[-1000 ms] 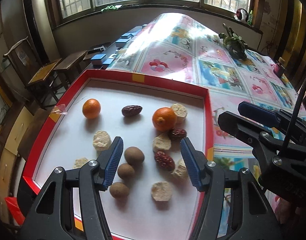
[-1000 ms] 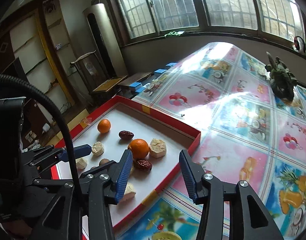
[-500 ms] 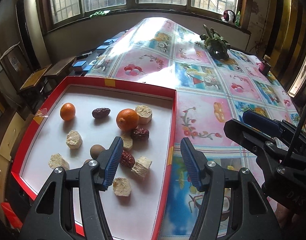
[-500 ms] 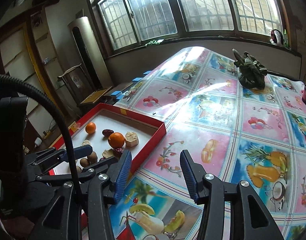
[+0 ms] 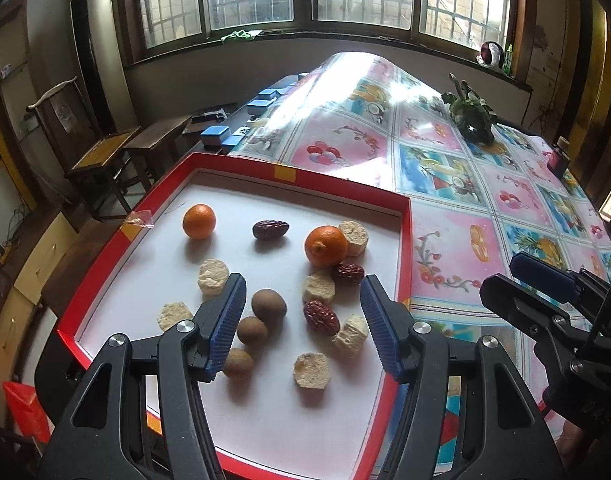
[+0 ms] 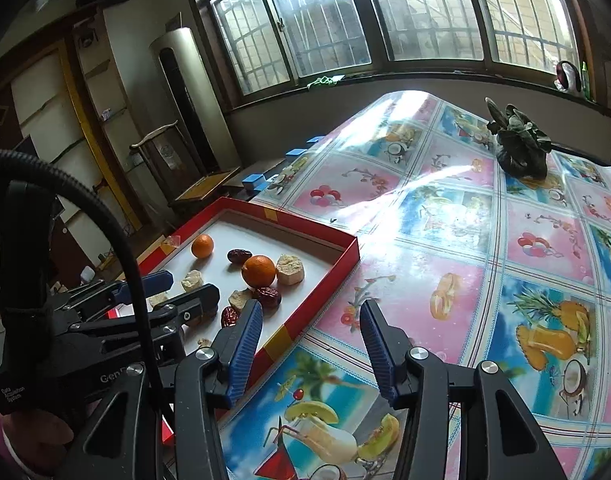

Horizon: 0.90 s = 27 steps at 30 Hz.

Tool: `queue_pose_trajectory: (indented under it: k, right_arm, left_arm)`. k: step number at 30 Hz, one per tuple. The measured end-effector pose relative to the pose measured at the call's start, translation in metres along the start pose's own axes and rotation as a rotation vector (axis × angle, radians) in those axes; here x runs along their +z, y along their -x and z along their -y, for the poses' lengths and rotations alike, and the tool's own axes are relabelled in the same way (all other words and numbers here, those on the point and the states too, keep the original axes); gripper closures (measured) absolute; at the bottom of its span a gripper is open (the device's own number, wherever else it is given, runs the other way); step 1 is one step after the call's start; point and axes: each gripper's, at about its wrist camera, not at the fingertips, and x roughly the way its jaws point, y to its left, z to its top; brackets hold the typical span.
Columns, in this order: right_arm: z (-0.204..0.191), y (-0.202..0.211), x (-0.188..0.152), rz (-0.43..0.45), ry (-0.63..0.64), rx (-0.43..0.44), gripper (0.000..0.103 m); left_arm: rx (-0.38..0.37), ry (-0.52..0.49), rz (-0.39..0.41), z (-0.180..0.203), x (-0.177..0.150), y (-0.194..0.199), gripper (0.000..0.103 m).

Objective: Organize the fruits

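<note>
Two oranges, three red dates, three brown longans and six pale chunks sit mixed in the red tray (image 5: 404, 240), and nothing looks sorted yet, so by my read the job is at its very start. No second container shows in either view; where the groups should go I cannot tell.

Left gripper (image 5: 303, 320) hangs over the tray's near edge, jaws spread wide and empty. Between its tips lie the longans (image 5: 268, 306) in a loose line running toward the near-left, and a date (image 5: 321, 317) just beside them. Right gripper (image 6: 311, 354) is also released, holding nothing, parked over the tablecloth (image 6: 445, 208) off the tray's near-right corner.

Toward the far-left corner sits the small orange (image 5: 199, 221), on its own. Mid-tray near the far edge, a dark date (image 5: 270, 229). By the right edge the big orange (image 5: 325, 245) touches a chunk (image 5: 353, 232) behind it, with another date (image 5: 347, 273) tucked at its near side against a second chunk. More chunks are scattered along the left and near edges.

Everything remains to be grouped; the longans, already clustered, look like the easiest first pick for the left gripper.
</note>
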Motion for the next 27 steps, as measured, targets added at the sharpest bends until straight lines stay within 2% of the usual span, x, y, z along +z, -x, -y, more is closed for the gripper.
queue_pose_trajectory:
  k: [10, 13, 17, 21, 27]
  right_arm:
    - [-0.015, -0.011, -0.002, -0.023, 0.030, 0.029, 0.054]
    - [-0.018, -0.014, -0.003, -0.030, 0.034, 0.032, 0.054]
    - [-0.020, -0.015, -0.003, -0.034, 0.039, 0.033, 0.054]
    - [-0.023, -0.017, -0.003, -0.040, 0.044, 0.036, 0.054]
    - [-0.026, -0.019, -0.003, -0.046, 0.051, 0.039, 0.054]
  left_arm:
    - [0.043, 0.058, 0.017, -0.026, -0.001, 0.005, 0.043]
    - [0.094, 0.040, 0.036, -0.026, -0.002, 0.007, 0.043]
    - [0.083, 0.045, 0.039, -0.028, -0.003, 0.008, 0.043]
    - [0.108, 0.030, 0.041, -0.027, -0.003, 0.007, 0.043]
    - [0.090, 0.040, 0.036, -0.029, -0.003, 0.006, 0.043]
